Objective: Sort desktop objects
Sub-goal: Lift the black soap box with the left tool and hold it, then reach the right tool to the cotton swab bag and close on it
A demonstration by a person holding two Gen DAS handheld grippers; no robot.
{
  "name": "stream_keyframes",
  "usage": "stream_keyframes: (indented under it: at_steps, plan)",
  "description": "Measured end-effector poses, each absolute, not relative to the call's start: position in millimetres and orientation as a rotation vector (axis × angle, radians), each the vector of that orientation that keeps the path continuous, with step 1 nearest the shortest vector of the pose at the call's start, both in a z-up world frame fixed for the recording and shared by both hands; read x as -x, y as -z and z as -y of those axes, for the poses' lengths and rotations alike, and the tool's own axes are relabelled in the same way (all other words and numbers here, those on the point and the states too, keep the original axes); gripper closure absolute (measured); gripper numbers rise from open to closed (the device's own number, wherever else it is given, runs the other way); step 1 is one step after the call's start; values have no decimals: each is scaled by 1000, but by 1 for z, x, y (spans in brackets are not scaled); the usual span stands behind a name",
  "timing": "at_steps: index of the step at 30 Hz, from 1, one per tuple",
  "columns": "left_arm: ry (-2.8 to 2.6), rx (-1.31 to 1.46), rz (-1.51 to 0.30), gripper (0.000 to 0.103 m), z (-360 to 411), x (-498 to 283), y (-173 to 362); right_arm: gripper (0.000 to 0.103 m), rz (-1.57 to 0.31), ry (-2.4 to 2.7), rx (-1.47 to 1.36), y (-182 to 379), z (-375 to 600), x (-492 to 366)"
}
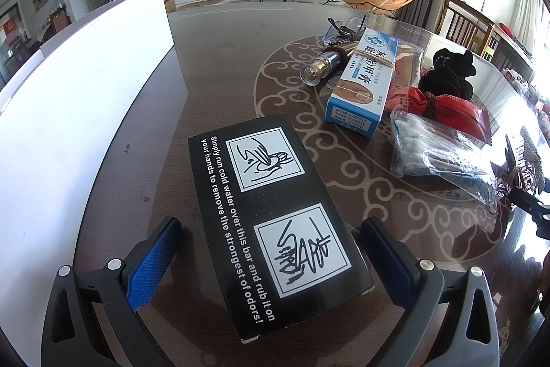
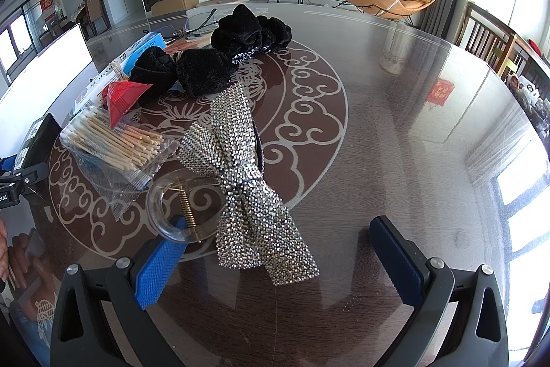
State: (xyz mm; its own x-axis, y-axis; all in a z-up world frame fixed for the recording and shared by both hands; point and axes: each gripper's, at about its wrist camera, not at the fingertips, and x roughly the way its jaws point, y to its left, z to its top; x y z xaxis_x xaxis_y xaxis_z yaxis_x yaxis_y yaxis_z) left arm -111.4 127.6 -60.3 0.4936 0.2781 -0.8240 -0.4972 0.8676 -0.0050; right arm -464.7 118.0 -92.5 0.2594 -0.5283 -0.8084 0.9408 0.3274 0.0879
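L gripper [image 1: 271, 263]: jaws wide apart, one each side of the black box [image 1: 275, 222] at lower centre of the left view. Pads near the box's long sides but not touching, so nothing gripped. Box lies flat on the dark table [image 1: 220, 64], white printed text face up.

R gripper [image 2: 275, 260]: also spread open, holding nothing. The rhinestone bow clip [image 2: 240, 167] lies between the jaws at centre-bottom of the right view, its clear ring handle [image 2: 172, 205] w/ brass spring right over the blue left pad [image 2: 161, 267]; can't tell if they touch.

Risks, as I judge them:
- Box sits skewed to the jaw line; closing as is prob. catches corners, box may twist or skid on the glossy top.
- Bow is floppy and lumpy; a pinch on the fabric end could let the clip dangle or slip. The ring may get bumped first and shove the whole clip away.
- Cotton swab bag [image 2: 113, 143] is just beside the ring, centre-left; a sloppy approach could drag it.

Count:
- 1 black box
- 1 bow clip
- 1 swab bag
- 1 blue-white carton [image 1: 357, 81], upper right of left view
- 1 red packet [image 1: 450, 112]
- 1 glasses [image 1: 343, 30]
- 1 small glass bottle [image 1: 319, 67]
- black fluffy items [image 2: 220, 57]: approx. 3 lumps, can't tell if separate
- 1 white board [image 1: 79, 85], left edge
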Motion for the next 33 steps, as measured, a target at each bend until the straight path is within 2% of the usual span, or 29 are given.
stream_keyframes:
  at_steps: [7, 13, 16, 21, 23, 28, 33]
  plan:
    - [-442, 238, -948, 0, -127, 112, 61, 0, -750, 1161, -796, 90, -54, 475]
    - [-416, 224, -950, 0, -127, 111, 62, 0, -446, 793, -990, 65, -61, 476]
    - [-399, 215, -951, 0, -127, 111, 62, 0, -457, 659, -885, 60, -89, 456]
    - [-375, 203, -953, 0, -127, 111, 62, 0, -666, 650, -693, 72, -112, 405]
    - [-362, 196, -954, 0, -127, 111, 62, 0, -694, 757, -677, 76, -102, 400]
    - [-340, 185, -955, 0, -128, 111, 63, 0, -579, 1086, -741, 58, -75, 433]
    - [-316, 172, -957, 0, -128, 111, 63, 0, -486, 713, -573, 19, -134, 405]
